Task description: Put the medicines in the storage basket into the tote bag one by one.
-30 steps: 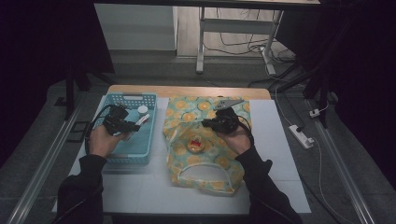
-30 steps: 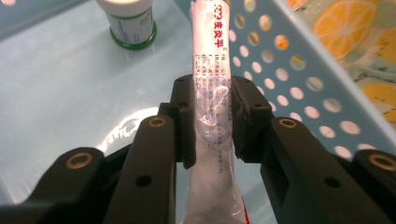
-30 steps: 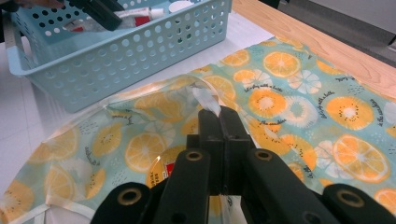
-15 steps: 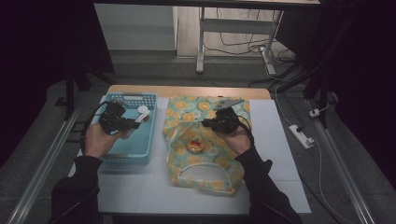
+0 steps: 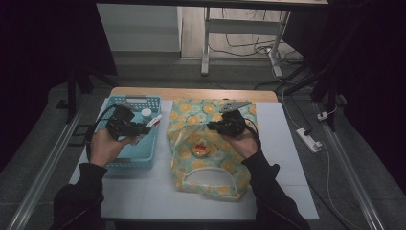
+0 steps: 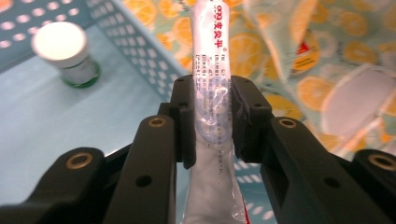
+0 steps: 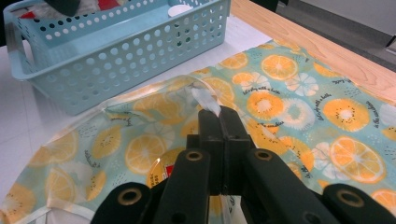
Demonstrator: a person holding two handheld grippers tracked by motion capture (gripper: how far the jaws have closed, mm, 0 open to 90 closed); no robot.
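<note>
We pinch a long white plastic sachet with red print [image 6: 211,93] between our left gripper's [image 6: 212,121] fingers, above the perforated light-blue plastic basket [image 5: 143,155]. Our right gripper's [image 7: 219,122] fingers, pressed together, nip the orange-patterned teal fabric bag [image 7: 299,100] on the counter [image 5: 287,143]. The left gripper view shows a white-capped green bottle [image 6: 65,53] in the basket.

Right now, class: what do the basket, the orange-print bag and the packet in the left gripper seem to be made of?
Basket: rigid light-blue plastic, moulded with rows of holes.
Bag: thin, slightly glossy printed sheet that creases, probably coated fabric or plastic.
Packet: shiny clear-and-white plastic film with red print.
</note>
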